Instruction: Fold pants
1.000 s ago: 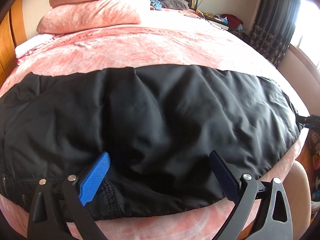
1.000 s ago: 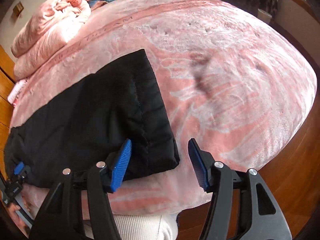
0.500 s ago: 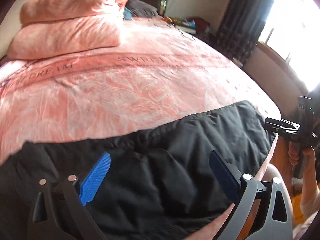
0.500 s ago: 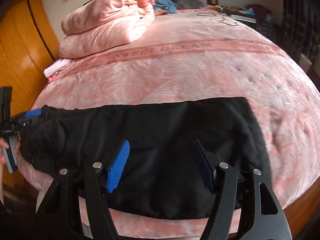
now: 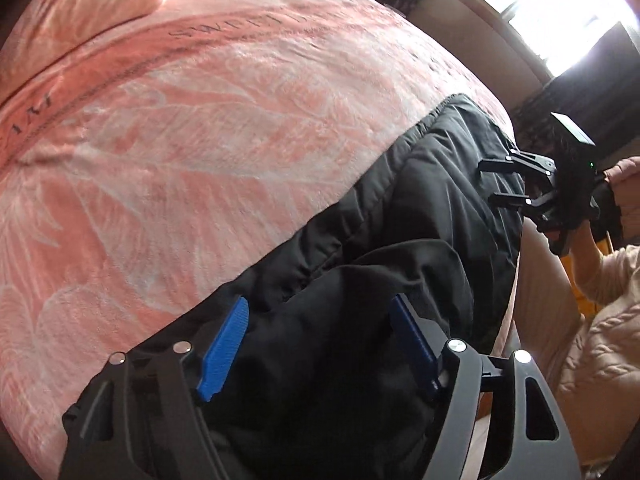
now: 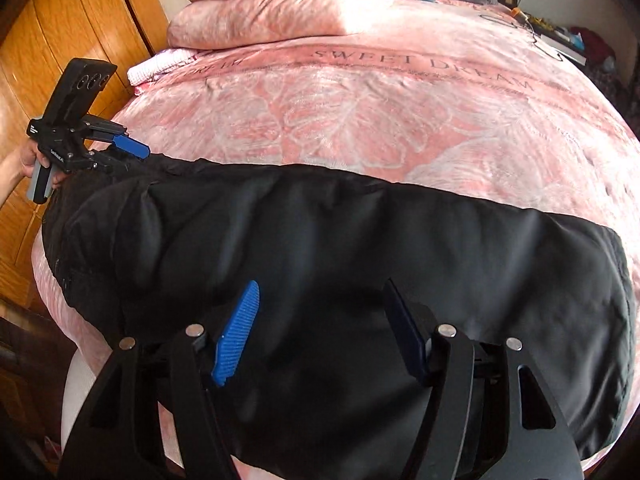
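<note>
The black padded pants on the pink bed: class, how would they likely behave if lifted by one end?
The black padded pants would probably droop, since they wrinkle and bunch. Their quilted stitching suggests bulk rather than weight. The smooth, sheened fabric may slip.

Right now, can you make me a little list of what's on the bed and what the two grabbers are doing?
bed cover: pink blanket with leaf pattern
clothes: black pants lying flat across the near edge
far end: stacked pink bedding
left gripper: over one end of the pants, jaws closing, not pinching yet
right gripper: over the pants, jaws apart
fold: not done yet
</note>
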A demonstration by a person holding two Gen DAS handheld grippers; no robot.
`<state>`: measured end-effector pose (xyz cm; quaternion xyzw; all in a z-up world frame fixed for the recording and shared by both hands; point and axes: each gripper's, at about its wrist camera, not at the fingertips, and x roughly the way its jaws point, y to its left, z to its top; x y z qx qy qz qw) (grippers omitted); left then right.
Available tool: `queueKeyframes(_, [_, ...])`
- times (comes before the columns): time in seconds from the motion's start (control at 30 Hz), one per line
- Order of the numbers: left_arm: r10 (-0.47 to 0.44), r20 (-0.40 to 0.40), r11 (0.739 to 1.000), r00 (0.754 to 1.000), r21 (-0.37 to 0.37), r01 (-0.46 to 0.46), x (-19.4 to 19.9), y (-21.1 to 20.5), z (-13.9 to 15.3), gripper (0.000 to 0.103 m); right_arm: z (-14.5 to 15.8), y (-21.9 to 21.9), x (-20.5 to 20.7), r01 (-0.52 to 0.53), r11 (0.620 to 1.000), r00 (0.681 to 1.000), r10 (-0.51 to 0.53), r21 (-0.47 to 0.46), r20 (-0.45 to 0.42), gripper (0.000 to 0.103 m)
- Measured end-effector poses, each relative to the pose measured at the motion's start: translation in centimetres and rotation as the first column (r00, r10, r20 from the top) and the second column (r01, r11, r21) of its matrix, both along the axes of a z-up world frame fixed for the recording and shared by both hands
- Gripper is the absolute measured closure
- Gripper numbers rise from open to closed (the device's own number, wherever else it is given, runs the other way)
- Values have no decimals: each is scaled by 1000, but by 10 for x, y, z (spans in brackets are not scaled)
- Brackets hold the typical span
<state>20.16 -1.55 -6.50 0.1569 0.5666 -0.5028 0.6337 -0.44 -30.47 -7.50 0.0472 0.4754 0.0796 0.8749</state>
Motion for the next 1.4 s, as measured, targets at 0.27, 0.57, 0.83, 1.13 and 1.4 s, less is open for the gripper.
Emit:
queueKeyframes(0.27, [-81,43,996,996,33,79,-9,-9,-13,35,-8,11,11,-14,1000,1000,14,-6,-16,36])
queueKeyframes(0.57, [-77,120,996,990,64,70,-24,-3,-8,82,-10,12,14,-19,1000,1000,19,-1,-19,31])
queueKeyframes(0.83, [113,325,993,939,-4,-118,-30,31,22,103,-13,13,20,4,1000,1000,-4,26,-15,27])
queueKeyframes(1.13, [138,310,989,941,7,-147,-21,34,20,96,-21,26,39,-12,999,1000,12,-49,5,20])
queueKeyframes(1.4, [36,284,995,958,75,-59,-26,13,14,18,-21,20,34,-11,1000,1000,11,-20,4,21])
